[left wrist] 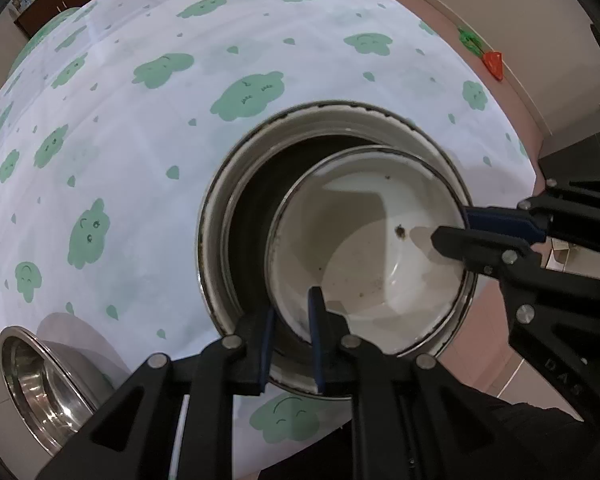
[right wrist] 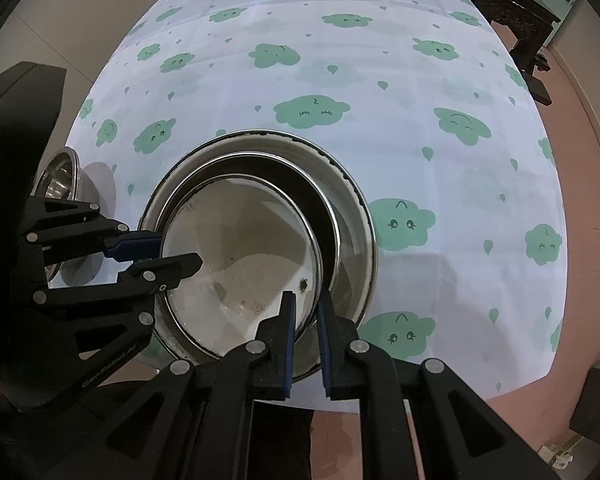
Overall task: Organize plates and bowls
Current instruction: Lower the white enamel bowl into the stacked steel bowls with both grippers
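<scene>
Both grippers clench the rim of one white enamel bowl (left wrist: 364,248): left gripper (left wrist: 292,340) on its near edge, right gripper (right wrist: 306,336) on the opposite side. It hangs tilted inside a larger bowl (left wrist: 220,216) on the worktop (left wrist: 120,120). I'd level it, lower both sides together, then release. Count: two enamel bowls nested, one steel bowl (left wrist: 40,384) apart

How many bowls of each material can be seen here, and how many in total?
White enamel, nested: 3 (inner bowl, middle bowl, outer bowl)
Stainless steel: 1 (steel bowl)
Total: 4
</scene>
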Available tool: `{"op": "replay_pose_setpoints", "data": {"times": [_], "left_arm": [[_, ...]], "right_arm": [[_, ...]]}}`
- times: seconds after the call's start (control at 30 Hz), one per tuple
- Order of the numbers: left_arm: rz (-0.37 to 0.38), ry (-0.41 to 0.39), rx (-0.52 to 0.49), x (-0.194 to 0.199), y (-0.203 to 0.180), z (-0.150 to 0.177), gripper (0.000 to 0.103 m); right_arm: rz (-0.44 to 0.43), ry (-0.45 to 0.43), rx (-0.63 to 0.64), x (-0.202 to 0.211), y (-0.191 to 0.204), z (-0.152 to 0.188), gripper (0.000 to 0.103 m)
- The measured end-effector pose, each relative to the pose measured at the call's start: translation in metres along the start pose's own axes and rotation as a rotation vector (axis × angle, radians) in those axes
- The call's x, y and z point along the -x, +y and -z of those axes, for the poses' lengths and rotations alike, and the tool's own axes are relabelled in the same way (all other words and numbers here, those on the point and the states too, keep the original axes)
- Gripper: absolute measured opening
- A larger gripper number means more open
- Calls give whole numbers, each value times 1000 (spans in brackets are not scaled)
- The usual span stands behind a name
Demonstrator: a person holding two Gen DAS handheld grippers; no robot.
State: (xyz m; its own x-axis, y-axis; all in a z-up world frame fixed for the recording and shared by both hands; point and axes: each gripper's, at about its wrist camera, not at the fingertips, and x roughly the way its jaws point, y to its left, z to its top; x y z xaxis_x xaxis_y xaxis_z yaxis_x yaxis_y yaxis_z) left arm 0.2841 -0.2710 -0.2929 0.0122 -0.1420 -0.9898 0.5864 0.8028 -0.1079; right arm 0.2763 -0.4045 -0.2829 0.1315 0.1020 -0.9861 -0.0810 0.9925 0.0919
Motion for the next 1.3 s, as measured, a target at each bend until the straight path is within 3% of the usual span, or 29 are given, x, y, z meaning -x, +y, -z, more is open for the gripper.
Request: {"op": "replay_pose_setpoints", "data": {"times": [0.3, 0.53, 0.73, 1.13, 1.3], "left_arm": [[12, -1, -5, 2, 0, 1, 22], [47, -31, -15, 10, -3, 1, 52], [22, -88, 12, 26, 6, 0, 62], [4, -170, 92, 49, 39, 9, 62], [-18, -136, 142, 43, 57, 19, 62]], "right_arm": [[-1, -4, -7, 0, -1, 0, 12], [-6, -1, -8, -2, 2, -1, 12], [-3, -23, -23, 5, 4, -1, 13], [2, -86, -22, 23, 11, -5, 14], [22, -128, -60, 34, 1, -6, 14]]}}
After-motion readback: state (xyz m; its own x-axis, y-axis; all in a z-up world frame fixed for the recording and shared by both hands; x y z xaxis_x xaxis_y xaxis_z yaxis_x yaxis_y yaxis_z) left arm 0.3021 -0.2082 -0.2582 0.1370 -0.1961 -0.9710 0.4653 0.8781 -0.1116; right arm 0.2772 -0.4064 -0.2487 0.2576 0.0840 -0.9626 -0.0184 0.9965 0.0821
